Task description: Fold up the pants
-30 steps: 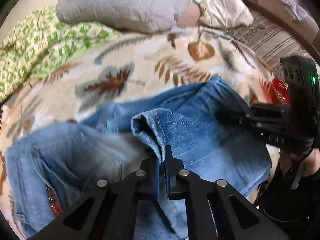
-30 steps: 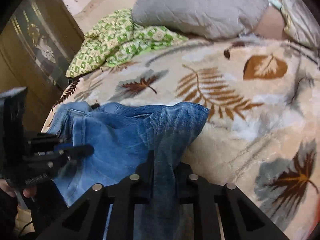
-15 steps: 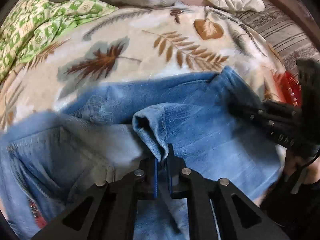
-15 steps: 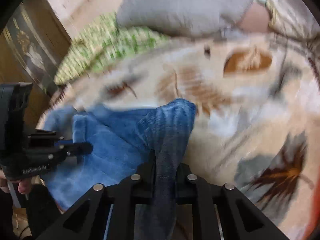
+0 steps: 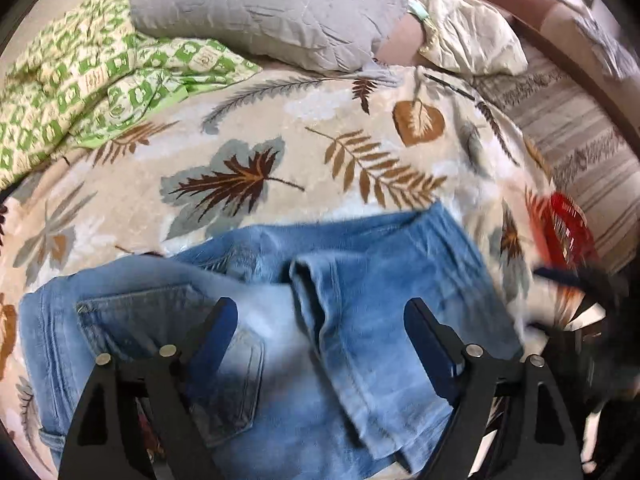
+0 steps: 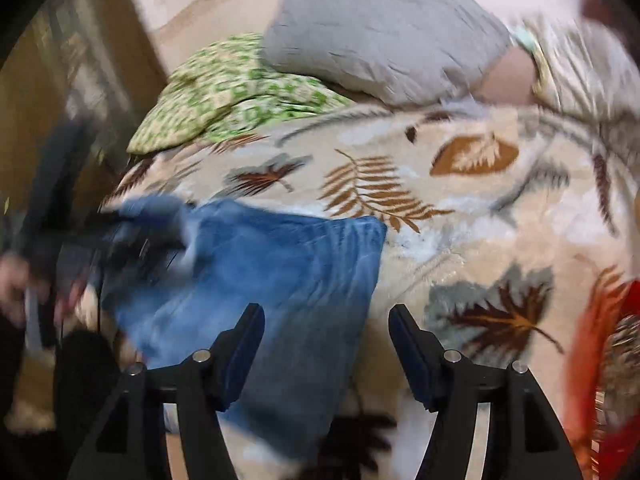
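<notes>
The jeans (image 5: pixel 280 320) lie on the bed's leaf-patterned blanket (image 5: pixel 280 140), near its front edge, and they look at least once folded: the leg ends are laid back over the upper part, so a hem edge (image 5: pixel 312 296) runs down the middle of the bundle beside a back pocket (image 5: pixel 224 364). The stack is loose and a bit askew, with a rumpled ridge along that hem. I'd judge one fold is made and at least another fold, plus some smoothing, is left.

The left tongs (image 5: pixel 320 340) stand wide apart and hold nothing; they hang right over the middle of the jeans, one finger above the pocket side and the other above the folded-over leg. Whether the tips touch the cloth I cannot tell.

The right tongs (image 6: pixel 326 344) are also spread apart and empty. From that side the denim (image 6: pixel 272 272) reaches in between the fingers from the left, its outer corner just ahead of them, while the right finger sits over bare blanket. The view is blurred there.

Behind the jeans, well apart, are a grey pillow (image 5: pixel 272 12) and a green patterned cloth (image 5: pixel 92 84).
</notes>
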`<state>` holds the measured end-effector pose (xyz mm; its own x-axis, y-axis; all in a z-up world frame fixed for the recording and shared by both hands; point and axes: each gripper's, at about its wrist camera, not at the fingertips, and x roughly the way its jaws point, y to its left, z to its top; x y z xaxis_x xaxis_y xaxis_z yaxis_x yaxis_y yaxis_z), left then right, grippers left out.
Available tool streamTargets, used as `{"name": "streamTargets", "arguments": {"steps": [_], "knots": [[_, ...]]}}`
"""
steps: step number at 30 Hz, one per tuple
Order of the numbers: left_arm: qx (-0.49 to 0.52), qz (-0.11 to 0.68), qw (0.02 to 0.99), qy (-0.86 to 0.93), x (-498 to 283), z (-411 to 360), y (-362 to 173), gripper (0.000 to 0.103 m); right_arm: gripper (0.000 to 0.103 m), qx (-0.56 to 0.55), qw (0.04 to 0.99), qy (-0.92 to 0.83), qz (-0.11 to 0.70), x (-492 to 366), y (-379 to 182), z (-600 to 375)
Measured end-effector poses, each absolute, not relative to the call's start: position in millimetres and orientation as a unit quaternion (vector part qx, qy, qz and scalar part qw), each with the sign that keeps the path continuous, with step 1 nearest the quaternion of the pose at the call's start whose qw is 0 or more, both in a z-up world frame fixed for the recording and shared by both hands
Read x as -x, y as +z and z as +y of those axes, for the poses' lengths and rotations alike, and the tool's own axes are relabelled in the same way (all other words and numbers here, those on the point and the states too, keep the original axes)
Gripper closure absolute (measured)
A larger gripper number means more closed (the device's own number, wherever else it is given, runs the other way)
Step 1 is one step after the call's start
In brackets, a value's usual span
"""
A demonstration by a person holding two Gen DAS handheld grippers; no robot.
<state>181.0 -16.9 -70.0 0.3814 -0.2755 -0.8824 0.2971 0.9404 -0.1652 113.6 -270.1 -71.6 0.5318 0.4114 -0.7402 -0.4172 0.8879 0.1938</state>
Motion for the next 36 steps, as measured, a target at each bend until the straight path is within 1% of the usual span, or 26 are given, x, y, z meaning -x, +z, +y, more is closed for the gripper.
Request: {"name": "streamTargets", "arguments": {"steps": [3, 7, 8, 9, 10, 11, 12, 13, 14, 15, 16, 20, 21, 24, 26, 28, 29, 30, 31, 32, 33, 34, 35, 36], "knots": [[-0.009, 0.553, 0.817, -0.164, -201, -25, -82, 0.017, 0.035, 0.067, 0.870, 0.262, 0.412, -85, -65, -250], [-0.024, 0.560, 0.813, -0.159, -208, -35, -94, 0.018, 0.036, 0.151, 0.863, 0.278, 0.395, -61, -78, -220], [-0.031, 0.558, 0.814, -0.156, -208, -37, -96, 0.018, 0.039, 0.163, 0.858, 0.283, 0.397, -59, -83, -215], [-0.036, 0.556, 0.816, -0.155, -207, -38, -99, 0.018, 0.049, 0.176, 0.853, 0.288, 0.399, -57, -90, -208], [-0.043, 0.554, 0.817, -0.155, -205, -39, -102, 0.023, 0.063, 0.184, 0.849, 0.289, 0.403, -58, -96, -204], [-0.052, 0.555, 0.816, -0.151, -203, -39, -104, 0.031, 0.067, 0.196, 0.845, 0.285, 0.407, -59, -104, -200], [-0.069, 0.558, 0.815, -0.142, -202, -41, -109, 0.056, 0.075, 0.212, 0.844, 0.271, 0.411, -61, -112, -197], [-0.080, 0.562, 0.810, -0.149, -200, -42, -112, 0.072, 0.080, 0.220, 0.846, 0.258, 0.412, -63, -121, -195], [-0.091, 0.559, 0.810, -0.151, -198, -44, -112, 0.074, 0.081, 0.211, 0.848, 0.255, 0.414, -64, -123, -197], [-0.105, 0.551, 0.813, -0.155, -196, -47, -108, 0.087, 0.084, 0.190, 0.853, 0.251, 0.416, -66, -124, -201], [-0.104, 0.543, 0.816, -0.169, -195, -50, -102, 0.097, 0.087, 0.166, 0.857, 0.248, 0.419, -67, -123, -205], [-0.073, 0.483, 0.848, -0.207, -201, -59, -65, 0.097, 0.089, 0.157, 0.865, 0.252, 0.405, -56, -117, -208], [-0.069, 0.480, 0.848, -0.213, -205, -64, -61, 0.097, 0.089, 0.158, 0.865, 0.251, 0.404, -54, -117, -208], [-0.109, 0.490, 0.842, -0.199, -213, -79, -75, 0.097, 0.089, 0.163, 0.866, 0.245, 0.403, -53, -118, -206], [-0.128, 0.538, 0.818, -0.159, -219, -76, -106, 0.096, 0.089, 0.173, 0.864, 0.239, 0.409, -55, -123, -202], [-0.108, 0.556, 0.810, -0.152, -214, -61, -118, 0.091, 0.088, 0.181, 0.863, 0.237, 0.407, -55, -124, -199], [-0.090, 0.556, 0.812, -0.155, -212, -54, -117, 0.091, 0.088, 0.182, 0.864, 0.237, 0.406, -53, -124, -199], [-0.065, 0.553, 0.816, -0.159, -208, -45, -112, 0.088, 0.087, 0.181, 0.865, 0.237, 0.404, -53, -123, -199], [-0.042, 0.549, 0.820, -0.158, -202, -35, -103, 0.072, 0.086, 0.178, 0.865, 0.237, 0.405, -53, -123, -200], [-0.030, 0.545, 0.824, -0.156, -195, -29, -96, 0.059, 0.085, 0.174, 0.865, 0.238, 0.406, -53, -121, -201], [-0.024, 0.539, 0.827, -0.157, -185, -21, -86, 0.032, 0.079, 0.168, 0.865, 0.240, 0.406, -53, -119, -203], [-0.023, 0.533, 0.830, -0.161, -175, -18, -79, 0.026, 0.070, 0.156, 0.866, 0.245, 0.407, -52, -115, -207], [-0.021, 0.529, 0.831, -0.170, -166, -15, -74, 0.026, 0.063, 0.138, 0.867, 0.252, 0.407, -50, -110, -213], [-0.020, 0.533, 0.825, -0.187, -151, -13, -71, 0.026, 0.037, 0.125, 0.868, 0.257, 0.405, -49, -107, -217]]}}
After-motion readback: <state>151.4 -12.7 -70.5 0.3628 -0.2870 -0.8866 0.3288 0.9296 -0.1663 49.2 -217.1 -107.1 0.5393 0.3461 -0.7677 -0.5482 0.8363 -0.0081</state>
